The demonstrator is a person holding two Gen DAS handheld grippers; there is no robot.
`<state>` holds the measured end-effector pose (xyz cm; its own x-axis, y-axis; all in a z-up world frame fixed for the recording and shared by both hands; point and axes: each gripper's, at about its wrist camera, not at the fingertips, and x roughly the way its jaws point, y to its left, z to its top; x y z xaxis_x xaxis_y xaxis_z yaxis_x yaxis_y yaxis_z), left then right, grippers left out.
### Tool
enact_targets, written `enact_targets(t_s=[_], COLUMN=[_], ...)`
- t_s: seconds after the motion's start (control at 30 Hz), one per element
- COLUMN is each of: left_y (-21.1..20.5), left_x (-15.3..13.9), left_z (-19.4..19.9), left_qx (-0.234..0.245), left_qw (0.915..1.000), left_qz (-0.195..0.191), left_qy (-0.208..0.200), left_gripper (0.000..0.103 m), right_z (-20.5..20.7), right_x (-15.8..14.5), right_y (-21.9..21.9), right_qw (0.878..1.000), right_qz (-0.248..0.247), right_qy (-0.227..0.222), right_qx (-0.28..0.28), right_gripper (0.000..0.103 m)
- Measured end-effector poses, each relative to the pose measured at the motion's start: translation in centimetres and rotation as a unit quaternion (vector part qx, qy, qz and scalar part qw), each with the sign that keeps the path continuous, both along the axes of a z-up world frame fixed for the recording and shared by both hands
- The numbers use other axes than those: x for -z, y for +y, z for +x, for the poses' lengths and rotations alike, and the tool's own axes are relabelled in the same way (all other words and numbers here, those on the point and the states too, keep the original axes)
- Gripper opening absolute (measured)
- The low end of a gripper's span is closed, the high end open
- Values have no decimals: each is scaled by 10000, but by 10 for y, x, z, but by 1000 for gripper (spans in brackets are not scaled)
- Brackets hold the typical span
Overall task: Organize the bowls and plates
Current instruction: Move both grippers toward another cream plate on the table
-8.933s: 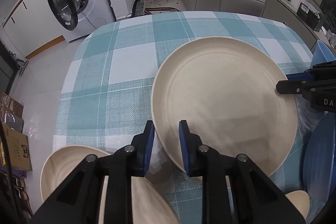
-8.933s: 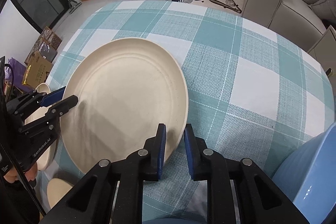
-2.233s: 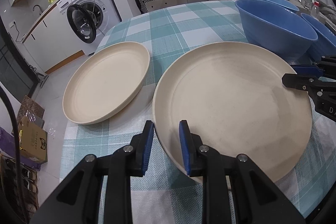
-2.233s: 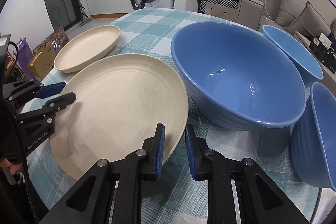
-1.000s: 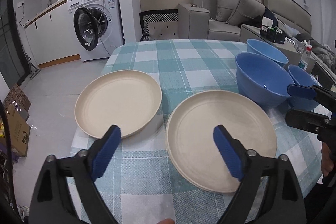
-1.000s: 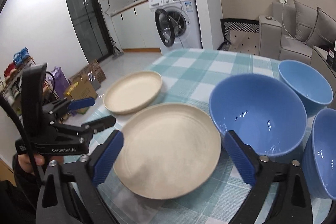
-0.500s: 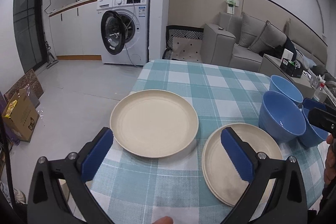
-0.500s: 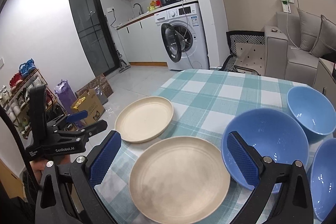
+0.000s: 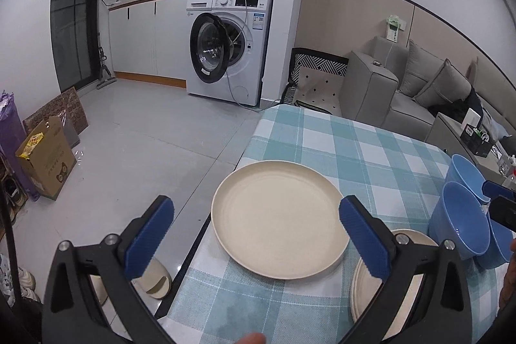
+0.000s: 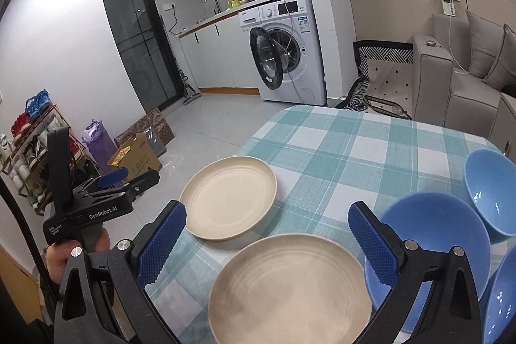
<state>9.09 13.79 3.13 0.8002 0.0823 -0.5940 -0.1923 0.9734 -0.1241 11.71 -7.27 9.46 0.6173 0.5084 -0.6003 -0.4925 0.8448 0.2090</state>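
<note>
Plates first: two cream ones lie on the checked tablecloth [image 10: 338, 150], apart from each other. The far plate [image 9: 279, 218] sits close to the table's left edge, seen between the left gripper's blue pads in the left wrist view; the near plate [image 10: 290, 289] lies nearer the person, just beside the blue bowls, and in the left wrist view its rim shows a stepped double edge, though whether that is a stack cannot be told. In the right wrist view the far plate [image 10: 229, 197] appears beyond and to the left of the near one. Three blue bowls stand along the right side of the table: a large bowl [image 10: 432, 250] just beside the near plate, a far bowl [image 10: 491, 186] behind it, and a third bowl [image 10: 503, 299] at the frame's lower right edge. Left gripper [image 9: 256, 236] is spread wide, holding nothing, raised above the table's left edge. Right gripper [image 10: 267, 242] is likewise spread wide and empty, hovering above the near plate without touching it. Left gripper shows again in the right wrist view, off the table's left side above the floor, gripped by a hand [image 10: 59, 260]. Beyond the table stand a washing machine [image 9: 225, 44] with its door ajar and a grey sofa [image 9: 403, 92].
</note>
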Motion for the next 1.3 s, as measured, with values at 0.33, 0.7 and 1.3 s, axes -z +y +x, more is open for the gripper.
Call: enact_targets(t_s=[0.33,0.7,1.3], left_y=[18,35,51], left_x=[22,51,97], left_z=[22,37,57], left_qx=[-224,-430,-346], left_qw=[9995,9977,9925], left_qz=[3,-79,-621], left_qy=[231,512,995], left_gripper=[103,103,83], right_z=[39,74,113], right_x=[25,64,139], right_y=[33,67,98], right_qw=[9992,9954,9827], right_qz=[-255,-512,-1087], right_qy=[304,785,1479], right_qx=[-23,-188,-265], right_gripper=[102,102,87])
